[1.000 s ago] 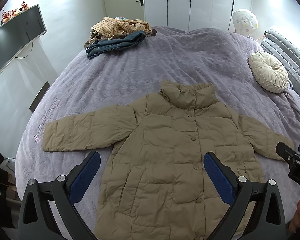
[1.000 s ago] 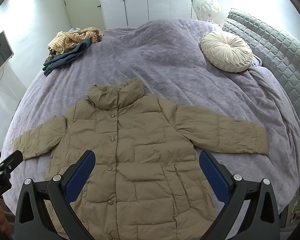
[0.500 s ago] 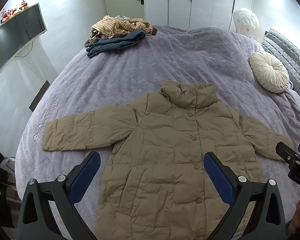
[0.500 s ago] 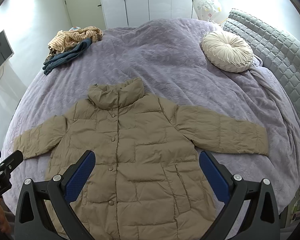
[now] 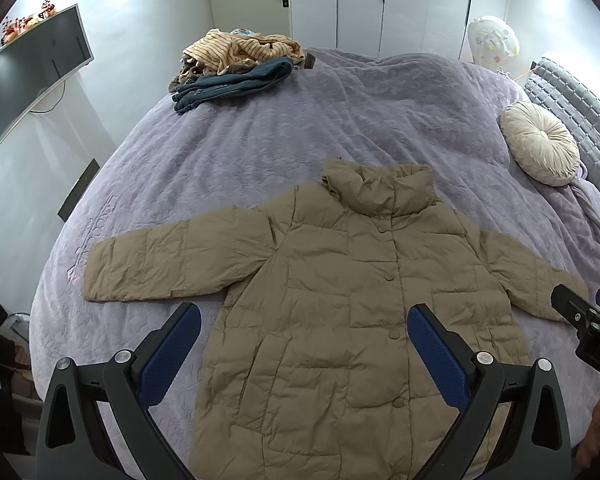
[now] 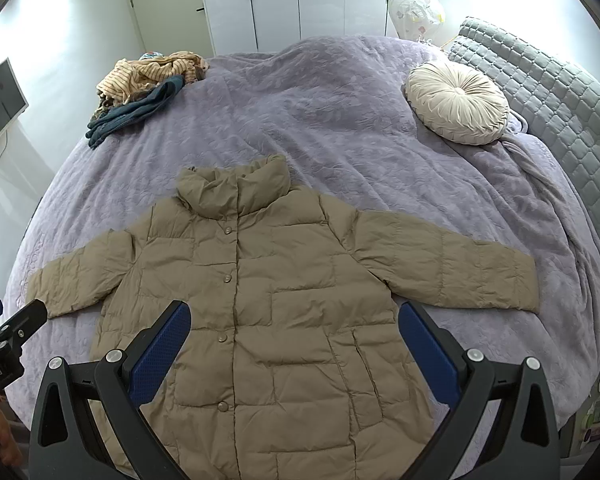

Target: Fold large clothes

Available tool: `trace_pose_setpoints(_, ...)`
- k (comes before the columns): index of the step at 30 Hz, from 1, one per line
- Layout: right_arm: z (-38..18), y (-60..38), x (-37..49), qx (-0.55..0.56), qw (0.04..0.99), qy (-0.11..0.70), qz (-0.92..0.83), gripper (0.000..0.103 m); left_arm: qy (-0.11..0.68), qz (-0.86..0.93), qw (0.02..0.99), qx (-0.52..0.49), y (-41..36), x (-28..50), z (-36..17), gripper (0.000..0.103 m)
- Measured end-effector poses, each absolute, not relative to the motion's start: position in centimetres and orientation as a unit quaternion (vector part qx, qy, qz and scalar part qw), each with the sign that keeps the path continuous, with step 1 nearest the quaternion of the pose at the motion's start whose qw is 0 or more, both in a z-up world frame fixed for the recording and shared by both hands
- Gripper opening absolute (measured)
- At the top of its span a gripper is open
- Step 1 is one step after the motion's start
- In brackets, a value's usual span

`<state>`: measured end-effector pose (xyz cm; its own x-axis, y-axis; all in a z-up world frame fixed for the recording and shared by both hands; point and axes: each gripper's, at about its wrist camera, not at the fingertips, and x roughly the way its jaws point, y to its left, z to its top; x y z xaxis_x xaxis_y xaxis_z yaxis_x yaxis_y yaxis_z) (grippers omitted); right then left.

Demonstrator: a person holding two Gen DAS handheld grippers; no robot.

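Jacket (image 5: 340, 300) flat, buttoned | purple bedspread (image 5: 300, 120) | left tongs (image 5: 304, 312) apart | right tongs (image 6: 294, 310) apart

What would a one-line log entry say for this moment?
stage: before first fold | jacket: flat, buttoned, sleeves spread on bed | left claw: open, empty | right claw: open, empty

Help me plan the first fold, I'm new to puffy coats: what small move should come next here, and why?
Probably lower the left claw onto the cuff of the left sleeve to grip it. The tan jacket lies flat and buttoned on the purple bedspread, both sleeves spread out. Both claws hang open above it, the right claw too, holding nothing, so folding a sleeve across the body looks like the natural start.
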<state>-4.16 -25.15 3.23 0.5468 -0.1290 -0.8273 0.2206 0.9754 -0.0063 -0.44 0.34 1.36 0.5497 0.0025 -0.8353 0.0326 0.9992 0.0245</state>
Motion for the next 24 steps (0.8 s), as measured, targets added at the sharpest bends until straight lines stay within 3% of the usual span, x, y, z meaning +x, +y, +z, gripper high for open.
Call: trace_pose_setpoints(24,3.47,-25.28,-3.93,0.049,0.878,0.466,-0.099,0.103,0.475,-0.009,0.880,0.018,0.34,-0.38,1.41,0.103)
